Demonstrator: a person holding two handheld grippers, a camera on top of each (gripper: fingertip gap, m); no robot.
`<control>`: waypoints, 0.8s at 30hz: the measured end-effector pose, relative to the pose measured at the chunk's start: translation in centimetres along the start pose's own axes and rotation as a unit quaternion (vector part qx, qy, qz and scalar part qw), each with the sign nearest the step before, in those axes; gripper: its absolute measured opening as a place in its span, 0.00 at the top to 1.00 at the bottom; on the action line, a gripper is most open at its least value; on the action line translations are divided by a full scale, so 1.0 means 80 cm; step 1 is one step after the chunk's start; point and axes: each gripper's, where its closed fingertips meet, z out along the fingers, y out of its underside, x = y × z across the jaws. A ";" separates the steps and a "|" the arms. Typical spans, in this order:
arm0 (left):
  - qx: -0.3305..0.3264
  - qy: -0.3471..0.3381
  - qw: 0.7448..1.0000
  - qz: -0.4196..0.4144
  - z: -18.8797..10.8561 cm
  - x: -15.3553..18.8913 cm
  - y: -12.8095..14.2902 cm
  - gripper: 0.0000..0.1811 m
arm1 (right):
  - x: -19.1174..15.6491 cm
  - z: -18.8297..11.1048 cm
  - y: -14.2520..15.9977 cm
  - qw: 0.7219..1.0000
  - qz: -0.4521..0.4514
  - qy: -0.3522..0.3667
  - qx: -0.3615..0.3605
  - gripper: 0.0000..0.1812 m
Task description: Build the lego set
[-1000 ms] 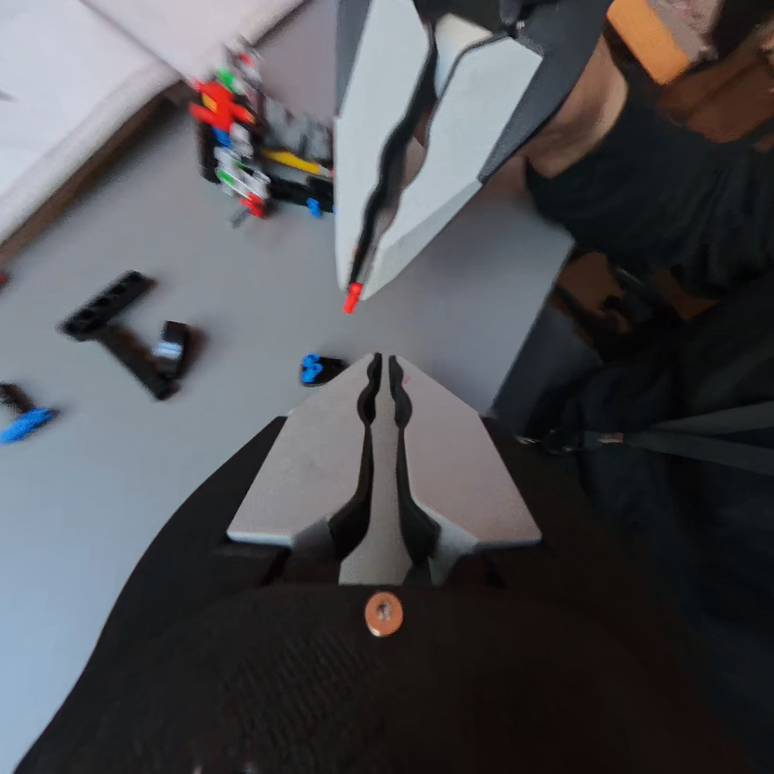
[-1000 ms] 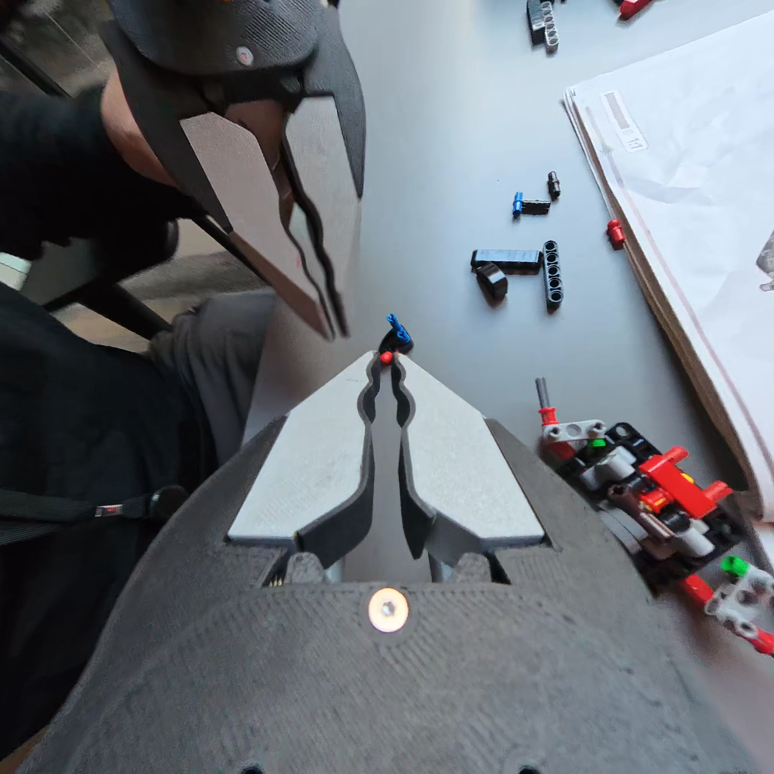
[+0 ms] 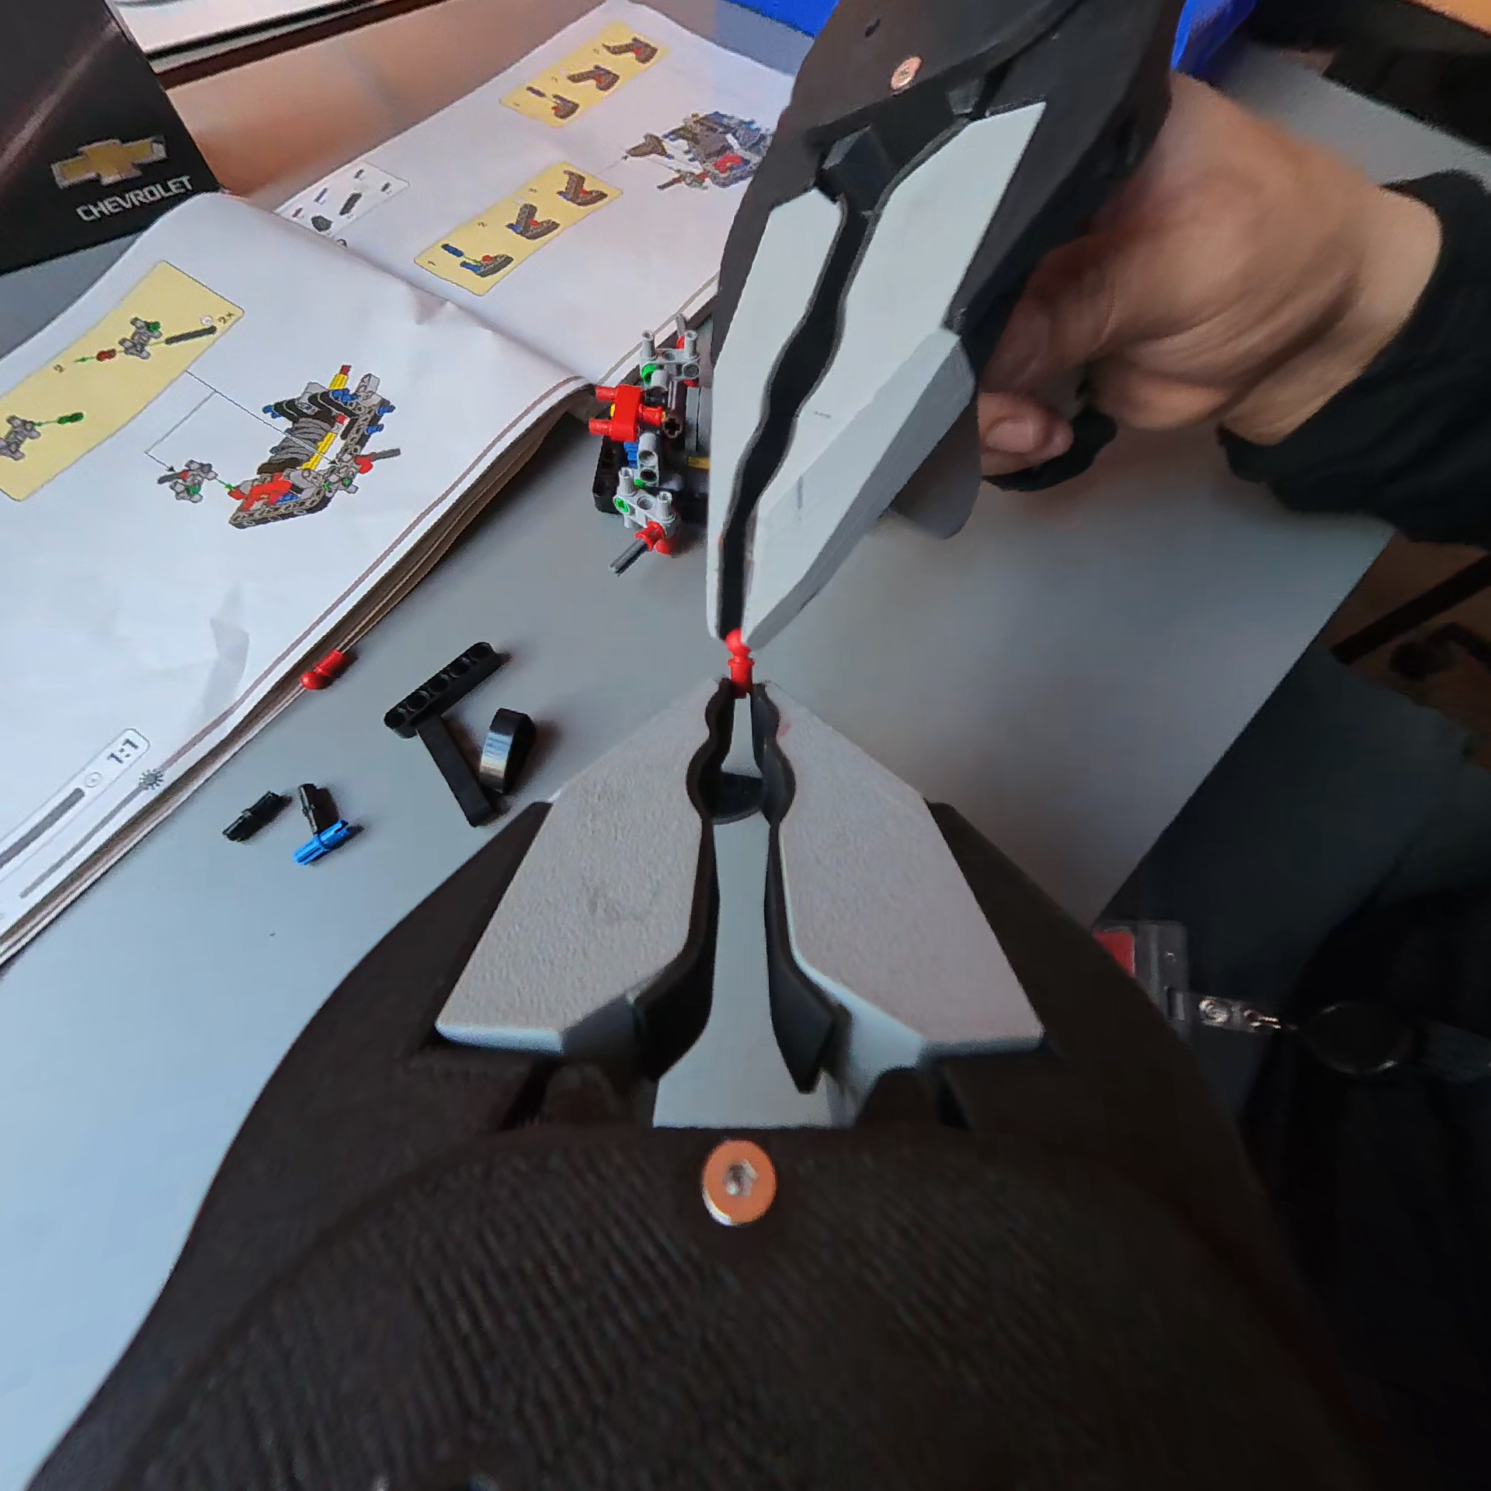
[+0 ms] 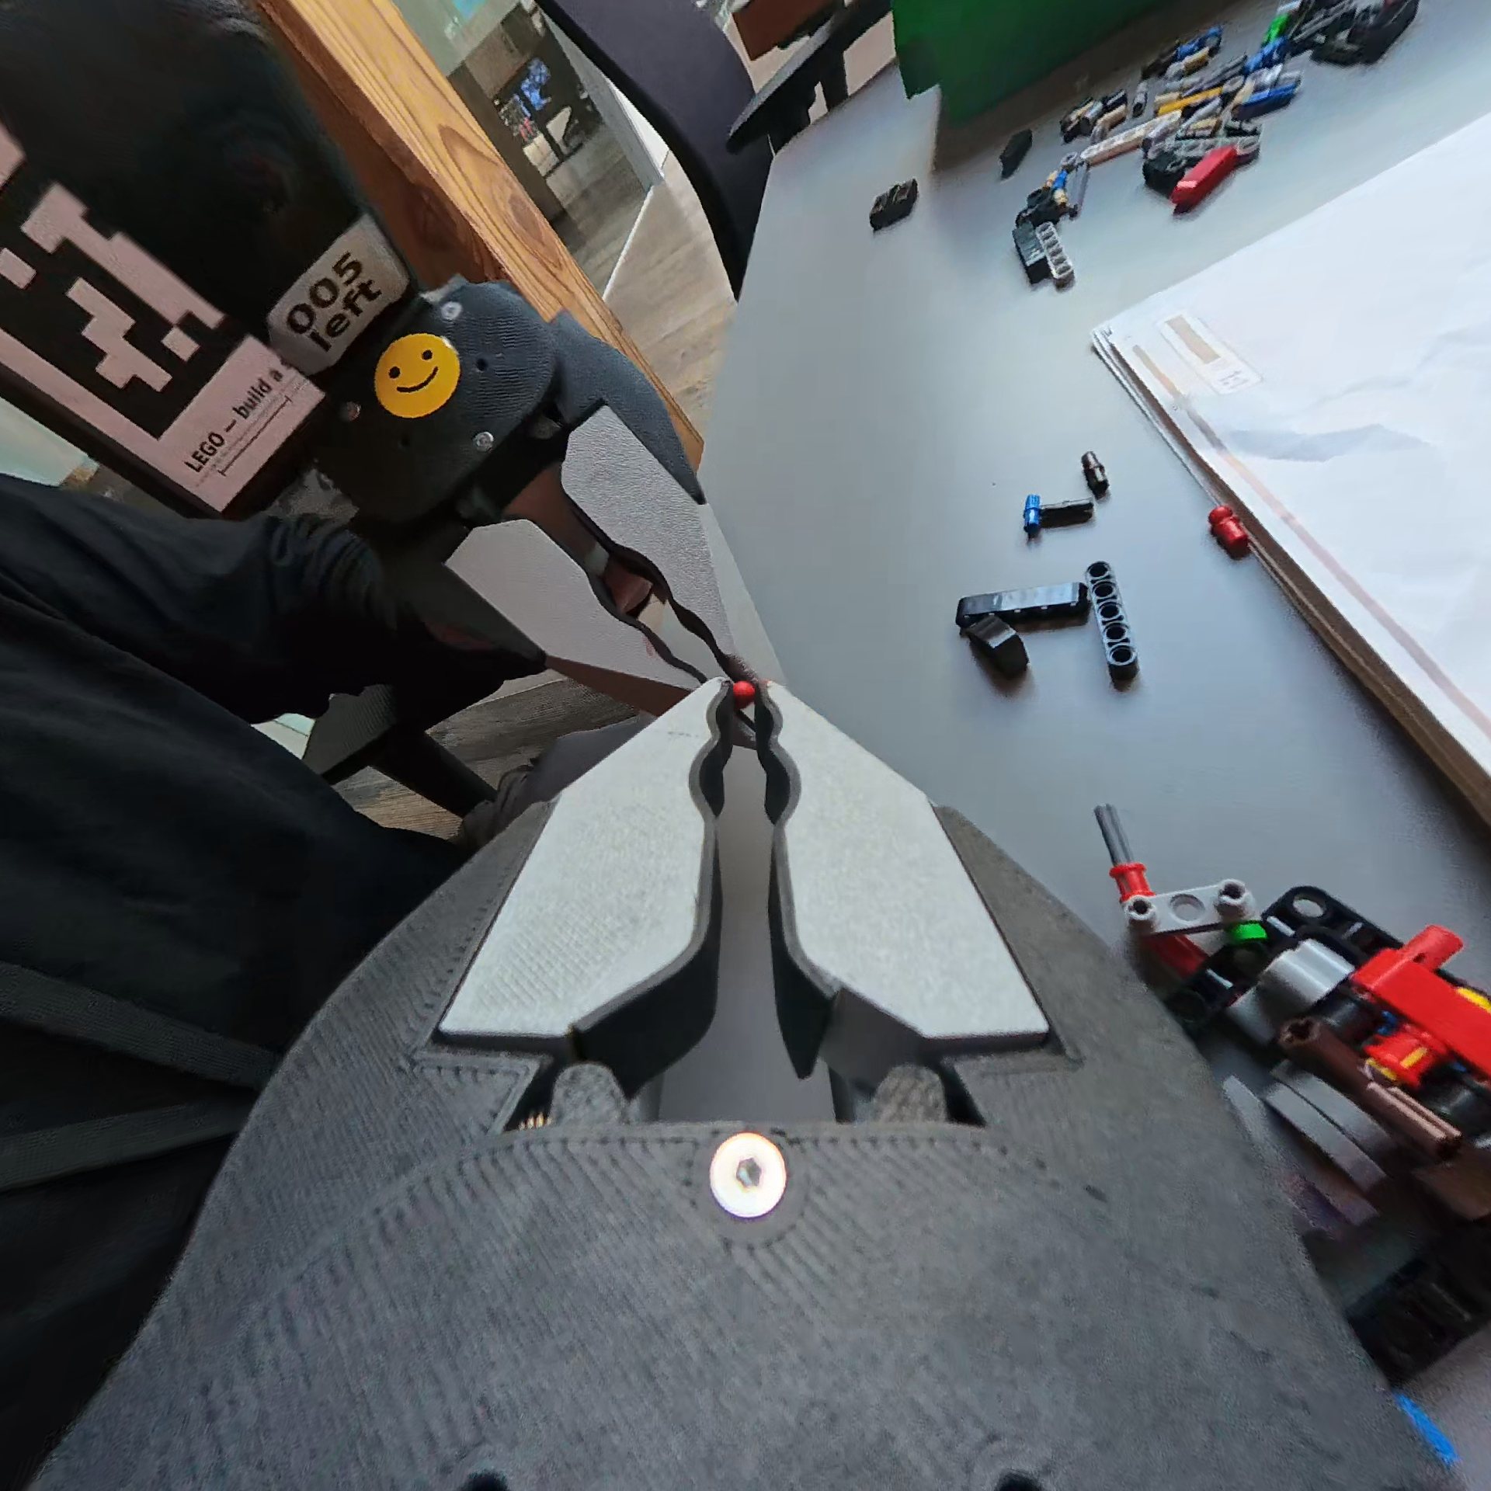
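A small red pin (image 3: 736, 657) is held above the grey table (image 3: 1008, 686), between the two grippers, which meet tip to tip. My right gripper (image 3: 730, 637) comes down from above, shut on the pin's upper end. My left gripper (image 3: 738, 692) is shut around its lower end. In the right wrist view the pin (image 4: 742, 691) sits at the right gripper's tips (image 4: 738, 700), and the left gripper (image 4: 722, 676) meets it from the left. The part-built Lego model (image 3: 653, 452) stands behind, at the right in the right wrist view (image 4: 1331, 992).
An open instruction booklet (image 3: 323, 403) lies on the left. Black beams (image 3: 452, 726), a blue and black pin (image 3: 323, 839) and a loose red pin (image 3: 325, 670) lie beside it. A pile of loose parts (image 4: 1194, 105) is far back. The table edge (image 3: 1259, 726) runs close on the right. The tips of both grippers are at nearly the same place.
The two grippers were apart, the right one holding the red pin. Now their tips meet and the left gripper has closed on the pin's free end. Both views have tilted up.
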 end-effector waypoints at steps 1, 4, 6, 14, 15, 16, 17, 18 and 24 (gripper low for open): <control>0.002 0.004 1.000 -0.007 -0.001 -0.001 0.000 0.99 | -0.001 -0.002 -0.002 1.000 -0.014 0.001 0.003 0.99; 0.007 0.017 1.000 -0.022 -0.002 -0.001 0.001 0.99 | -0.001 -0.005 -0.003 0.998 -0.058 0.022 -0.004 1.00; 0.009 0.025 0.999 -0.028 -0.003 0.000 0.000 0.99 | -0.002 -0.003 -0.001 0.996 -0.080 0.032 -0.011 0.99; 0.011 0.039 0.999 -0.018 -0.002 0.007 -0.001 0.99 | -0.006 0.001 0.001 0.995 -0.094 0.026 -0.016 0.99; 0.013 0.039 0.999 -0.015 -0.001 0.008 -0.001 0.99 | -0.007 0.001 0.001 0.995 -0.092 0.024 -0.017 0.99; 0.013 0.039 0.999 -0.012 -0.001 0.008 -0.001 0.99 | -0.007 0.001 0.002 0.995 -0.092 0.022 -0.018 0.99; 0.012 0.038 0.999 -0.012 -0.001 0.009 -0.001 0.99 | -0.007 0.001 0.002 0.995 -0.093 0.023 -0.019 0.99; 0.012 0.038 0.999 -0.012 -0.001 0.009 -0.001 0.99 | -0.007 0.001 0.002 0.995 -0.095 0.025 -0.020 0.99; 0.014 0.053 0.998 -0.028 0.001 0.011 -0.001 0.99 | -0.008 0.002 0.003 0.995 -0.099 0.027 -0.022 0.99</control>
